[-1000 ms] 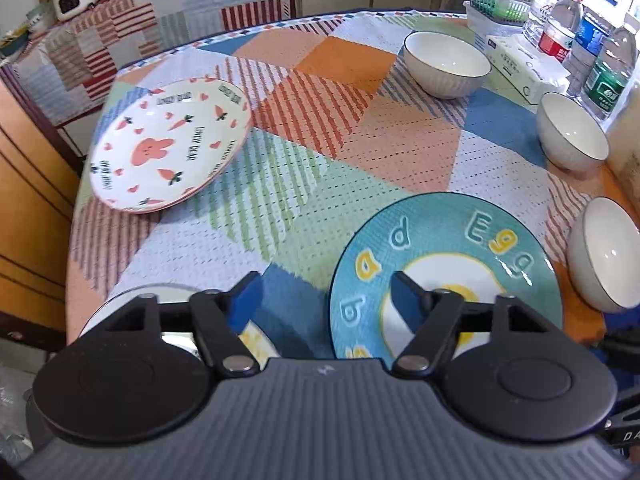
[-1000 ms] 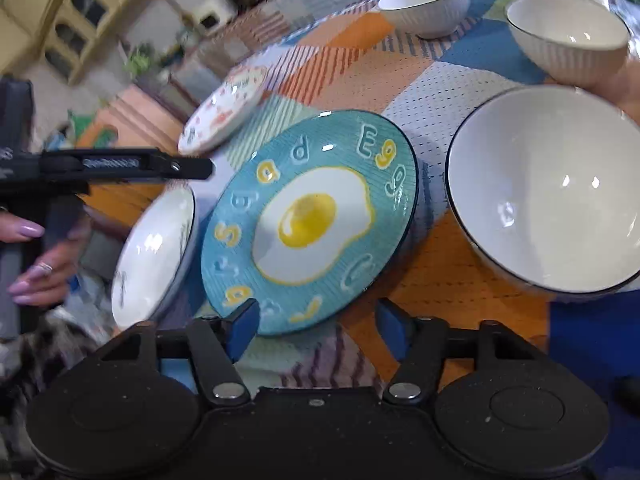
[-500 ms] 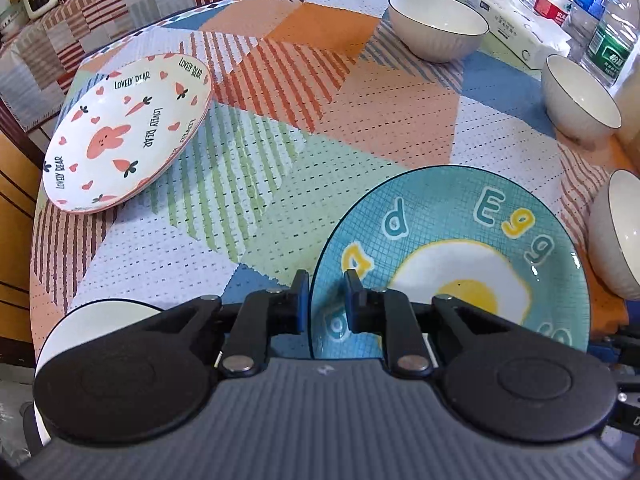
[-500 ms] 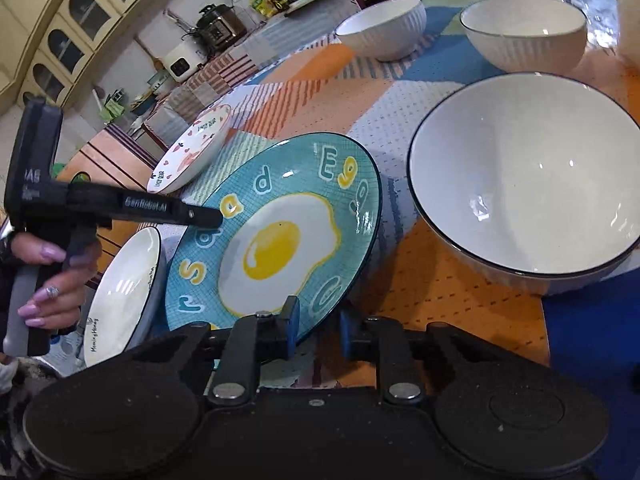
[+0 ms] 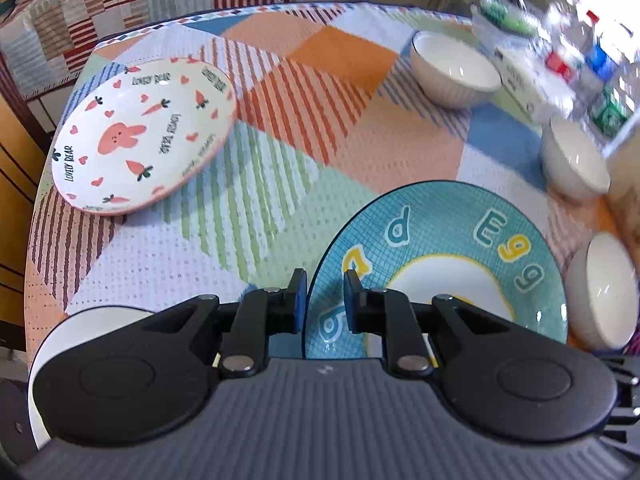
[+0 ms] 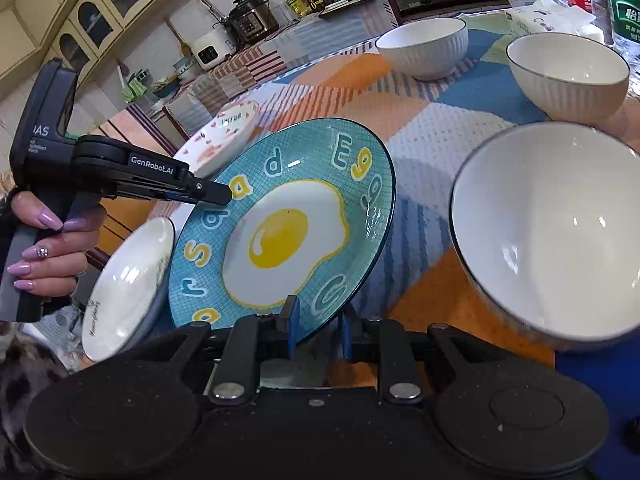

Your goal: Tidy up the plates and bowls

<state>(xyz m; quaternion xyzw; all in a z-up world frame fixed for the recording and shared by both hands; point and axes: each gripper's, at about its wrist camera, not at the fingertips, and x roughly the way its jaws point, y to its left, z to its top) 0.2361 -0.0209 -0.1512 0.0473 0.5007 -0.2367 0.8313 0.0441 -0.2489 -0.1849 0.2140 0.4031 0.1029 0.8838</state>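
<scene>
right wrist view: your right gripper and left gripper both clench the teal fried-egg plate, tilted, lettered rim.

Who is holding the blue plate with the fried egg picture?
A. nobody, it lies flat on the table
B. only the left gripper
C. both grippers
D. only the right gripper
C: the left gripper and the right gripper each have their jaws shut on the rim of the round blue fried-egg plate, which is tilted up.
</scene>
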